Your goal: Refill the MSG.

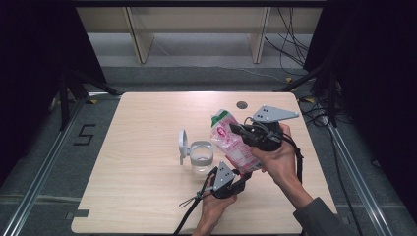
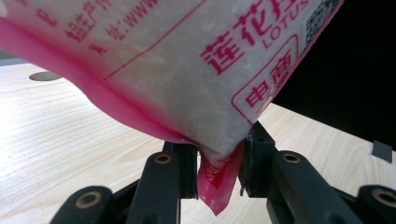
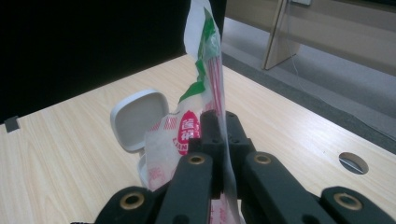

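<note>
A pink and white plastic bag of white grains [image 1: 230,142] hangs tilted above the table, held at both ends. My right gripper [image 1: 237,129] is shut on its upper part, near the torn green-edged top [image 3: 204,70]. My left gripper [image 1: 241,173] is shut on the bag's bottom corner [image 2: 219,182], its jaws pressing the pink seam. Left of the bag a clear round container [image 1: 201,156] stands on the table with its grey hinged lid [image 1: 183,145] flipped open. The lid [image 3: 138,119] appears behind the bag in the right gripper view.
The light wooden table [image 1: 142,147] has a round cable hole [image 1: 241,104] near its far edge and bare surface to the left. Black curtains flank the table. Cables lie on the floor at the right, and wooden furniture legs stand beyond.
</note>
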Available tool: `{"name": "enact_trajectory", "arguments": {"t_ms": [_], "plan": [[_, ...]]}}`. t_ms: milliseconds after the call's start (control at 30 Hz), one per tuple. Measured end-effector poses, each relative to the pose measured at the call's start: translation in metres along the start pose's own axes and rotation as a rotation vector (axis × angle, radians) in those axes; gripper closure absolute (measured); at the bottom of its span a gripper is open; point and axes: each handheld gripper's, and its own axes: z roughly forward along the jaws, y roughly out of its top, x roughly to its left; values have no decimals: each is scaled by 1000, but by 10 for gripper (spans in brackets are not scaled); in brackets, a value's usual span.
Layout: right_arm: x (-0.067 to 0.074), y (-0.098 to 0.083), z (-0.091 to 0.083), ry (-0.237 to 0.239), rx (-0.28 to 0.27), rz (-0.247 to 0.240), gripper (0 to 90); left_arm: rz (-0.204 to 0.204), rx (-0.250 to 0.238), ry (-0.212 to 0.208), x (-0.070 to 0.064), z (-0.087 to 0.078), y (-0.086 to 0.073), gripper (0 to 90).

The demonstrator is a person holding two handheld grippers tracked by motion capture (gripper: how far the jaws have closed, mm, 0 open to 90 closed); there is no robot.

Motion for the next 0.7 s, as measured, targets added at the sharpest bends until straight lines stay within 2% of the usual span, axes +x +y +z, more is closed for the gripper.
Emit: {"name": "enact_trajectory", "arguments": {"t_ms": [100, 167, 200, 333, 433, 467, 533, 567, 600, 667, 700], "plan": [[0, 2, 4, 4, 19, -1, 900, -4, -15, -14, 2, 2, -1, 714], [-2, 4, 7, 14, 17, -25, 900, -9, -17, -10, 3, 2, 0, 714], [1, 4, 8, 2, 22, 2, 900, -4, -14, -8, 4, 2, 1, 714], [2, 9, 13, 18, 24, -35, 900, -7, -28, -8, 6, 1, 2, 714], [4, 12, 16, 9, 28, -37, 900, -9, -31, -7, 7, 1, 4, 714], [4, 13, 18, 11, 24, -63, 900, -11, -34, -11, 7, 1, 4, 715], [7, 15, 19, 10, 43, -43, 900, -14, -34, -13, 6, 1, 4, 714], [6, 15, 21, 0, 37, -69, 900, -21, -40, -13, 5, 2, 4, 715], [8, 15, 22, 7, 55, -49, 900, -20, -41, -11, 5, 3, 4, 715], [7, 16, 24, 12, 62, -68, 900, -19, -42, -12, 5, 3, 3, 716], [8, 16, 25, 3, 60, -58, 900, -23, -43, -13, 5, 4, 3, 716]]}}
